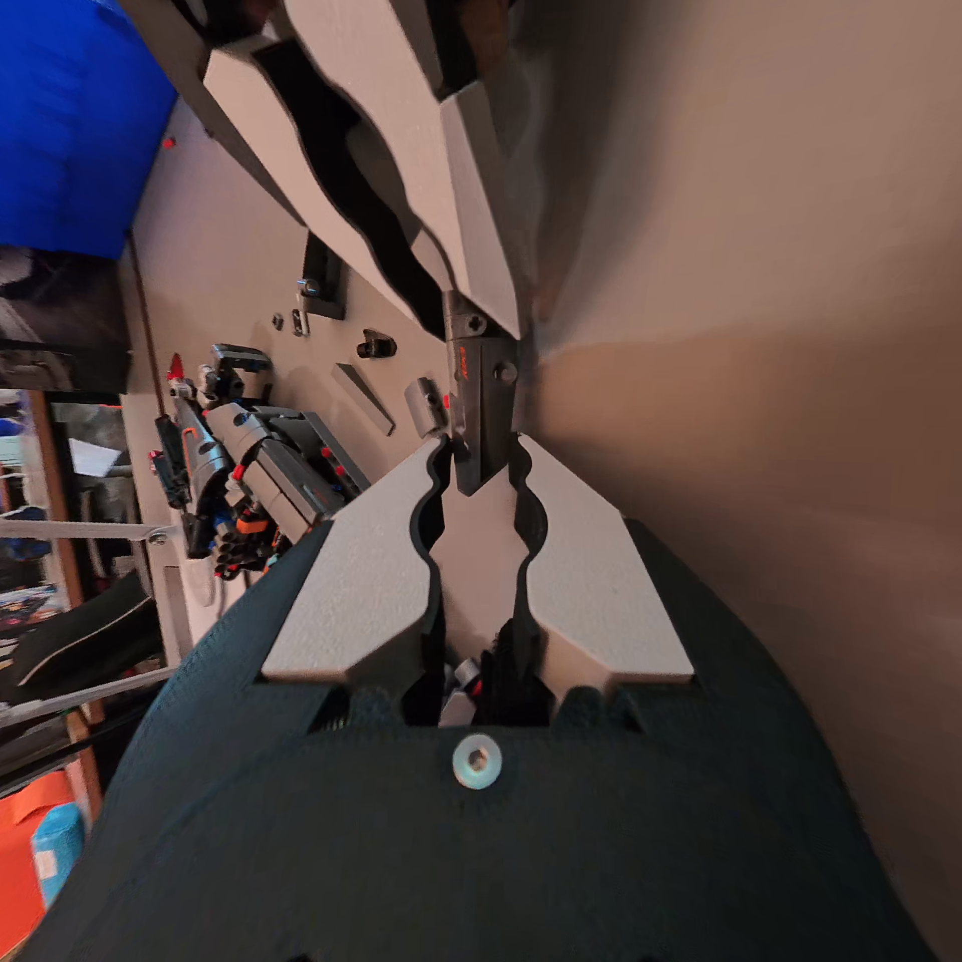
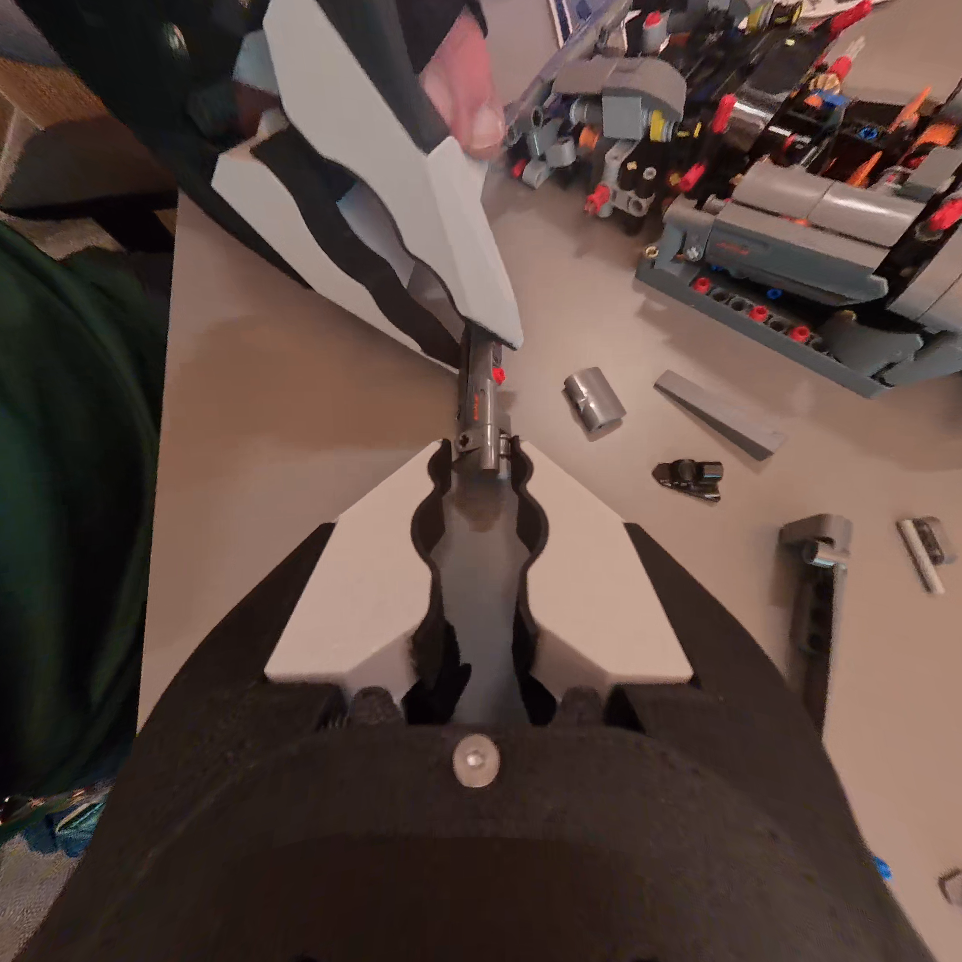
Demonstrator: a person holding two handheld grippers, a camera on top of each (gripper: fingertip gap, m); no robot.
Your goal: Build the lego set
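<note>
Both grippers (image 1: 481, 447) (image 2: 481, 450) clamped on one dark part (image 2: 479, 406); risks twisting loose, dropping onto table (image 2: 312, 395).

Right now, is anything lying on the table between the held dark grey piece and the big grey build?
Yes. Both grippers grip the dark grey Lego piece with a red pin. Between it and the large grey Lego model lie a short grey cylinder connector and a flat grey wedge panel, loose on the table.
</note>
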